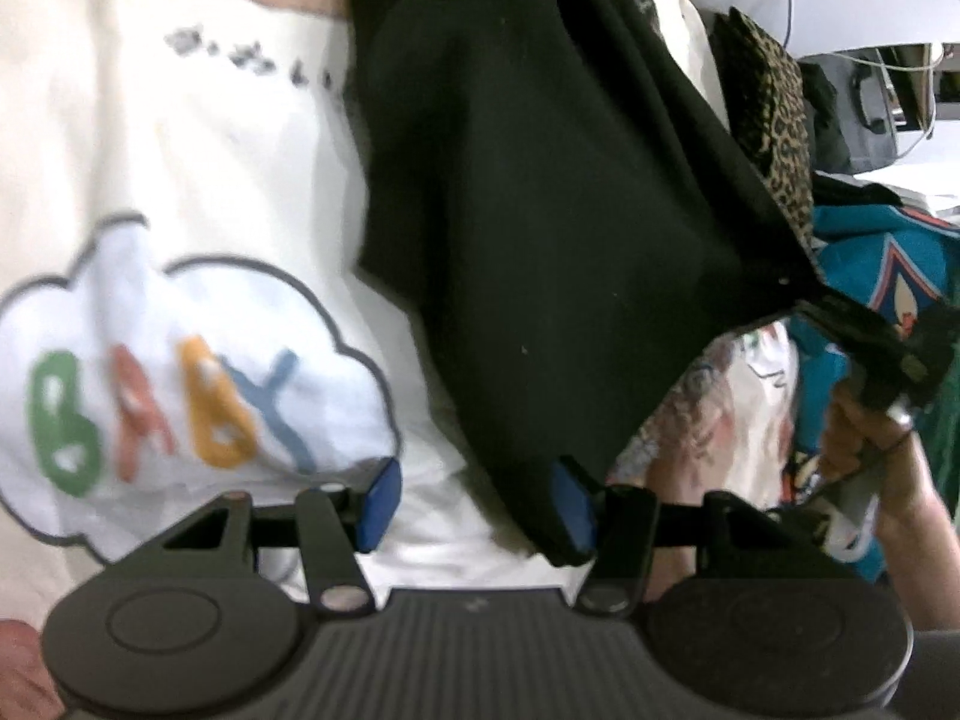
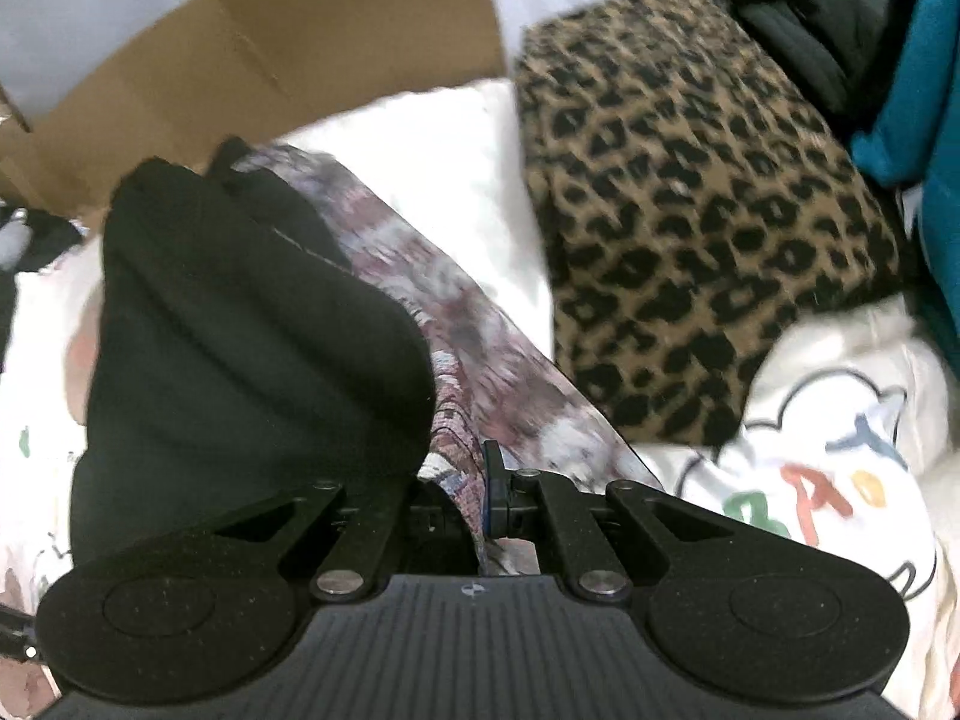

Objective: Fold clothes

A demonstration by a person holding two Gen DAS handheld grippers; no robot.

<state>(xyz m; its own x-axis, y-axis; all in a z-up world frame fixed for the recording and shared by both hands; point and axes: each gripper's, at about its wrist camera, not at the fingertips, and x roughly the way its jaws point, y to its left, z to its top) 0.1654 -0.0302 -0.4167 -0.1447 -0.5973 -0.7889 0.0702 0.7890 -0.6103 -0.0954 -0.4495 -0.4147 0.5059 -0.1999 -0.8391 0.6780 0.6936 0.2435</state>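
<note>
Cream T-shirt [image 1: 180, 180] with a cloud print reading BABY fills the left of my left wrist view. My left tongs [image 1: 477, 495] stand apart, one blue pad [image 1: 573, 501] touching the hanging black garment [image 1: 540, 210]. My right tongs [image 2: 456, 498] are clamped on that garment's edge, its patterned inner face showing. Leopard-print fabric [image 2: 690, 210] lies right of it, beside a cardboard box [image 2: 270, 60].

My left hand-held gripper [image 1: 474, 501], matte black ribbed body, two round caps, silver pivot screws, blue finger pads [image 1: 381, 501], my right hand-held gripper [image 2: 456, 498] alike, small crosshair mark behind its fingers
</note>
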